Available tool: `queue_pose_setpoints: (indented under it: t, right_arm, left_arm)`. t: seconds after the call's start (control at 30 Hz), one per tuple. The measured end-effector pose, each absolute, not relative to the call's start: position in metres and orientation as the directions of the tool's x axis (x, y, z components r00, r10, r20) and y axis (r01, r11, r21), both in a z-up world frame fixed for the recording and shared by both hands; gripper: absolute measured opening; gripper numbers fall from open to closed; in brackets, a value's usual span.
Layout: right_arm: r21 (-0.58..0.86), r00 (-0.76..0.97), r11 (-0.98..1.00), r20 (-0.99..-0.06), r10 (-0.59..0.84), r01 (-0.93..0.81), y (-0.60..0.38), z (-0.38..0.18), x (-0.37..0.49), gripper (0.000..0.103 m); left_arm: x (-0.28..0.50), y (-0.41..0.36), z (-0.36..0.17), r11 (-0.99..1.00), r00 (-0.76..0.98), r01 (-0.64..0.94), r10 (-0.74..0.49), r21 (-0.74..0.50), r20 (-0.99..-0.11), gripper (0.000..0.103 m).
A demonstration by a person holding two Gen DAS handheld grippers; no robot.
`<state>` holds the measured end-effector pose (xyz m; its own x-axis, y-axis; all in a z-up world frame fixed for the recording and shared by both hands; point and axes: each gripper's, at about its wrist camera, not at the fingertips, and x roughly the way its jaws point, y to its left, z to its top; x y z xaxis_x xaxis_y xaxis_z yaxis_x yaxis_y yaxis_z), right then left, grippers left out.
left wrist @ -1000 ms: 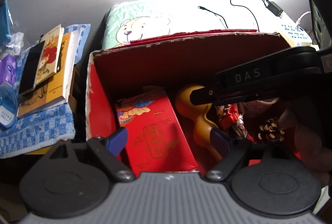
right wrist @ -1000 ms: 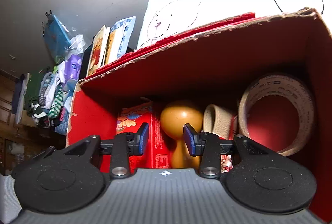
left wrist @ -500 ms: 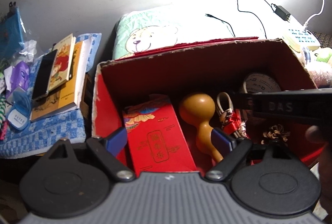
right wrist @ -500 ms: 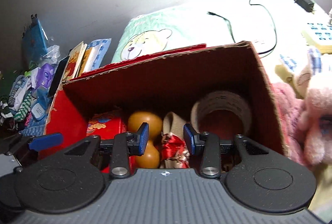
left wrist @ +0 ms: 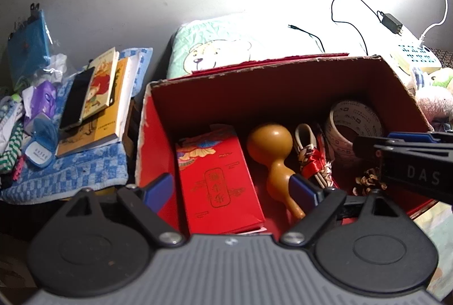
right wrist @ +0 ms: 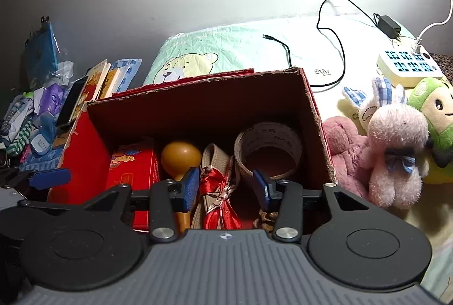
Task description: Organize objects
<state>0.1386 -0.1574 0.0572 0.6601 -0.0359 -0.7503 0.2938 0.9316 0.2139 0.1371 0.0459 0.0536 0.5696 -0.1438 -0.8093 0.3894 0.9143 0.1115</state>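
A red cardboard box [left wrist: 158,141] stands open on a bed, its back wall just in front of a pale green pillow [left wrist: 223,44] printed with a bear. Inside, along the box's left wall, lies a red packet [left wrist: 218,180] with gold lettering. Beside it, toward the middle, a tan gourd [left wrist: 271,146] lies with its bulb toward the back wall. Next comes a beige strap bundle tied with red ribbon [right wrist: 218,186], and in the back right corner a roll of printed tape [right wrist: 269,146] stands on its edge. A small pine cone [left wrist: 368,180] sits near the front right corner.

The left gripper [left wrist: 229,189] hangs over the box's front left part, jaws spread wide and empty, with the red packet and the gourd's neck between them in the view. The right gripper [right wrist: 225,186] hovers over the front edge of the box, jaws also apart and holding nothing, the ribbon bundle showing between them.

Off the box's left side, a stack of books [left wrist: 102,101] with a dark phone [left wrist: 76,98] on top rests on a blue checked cloth [left wrist: 73,172]. Off its right side lie plush toys [right wrist: 396,152], and beyond them a white power strip [right wrist: 407,67] with a black cable [right wrist: 331,30] trailing across the pillow.
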Motion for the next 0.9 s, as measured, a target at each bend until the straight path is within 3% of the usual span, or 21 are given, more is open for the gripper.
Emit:
queue_pose_setpoints:
  t: [0.9]
  right_arm:
    - [0.249,0.730,0.949,-0.682,0.030,0.194,-0.169,0.092,0.069,0.050]
  left_arm:
    - [0.067,0.028,0.089,0.949,0.686,0.200,0.040,0.242,-0.727,0.096]
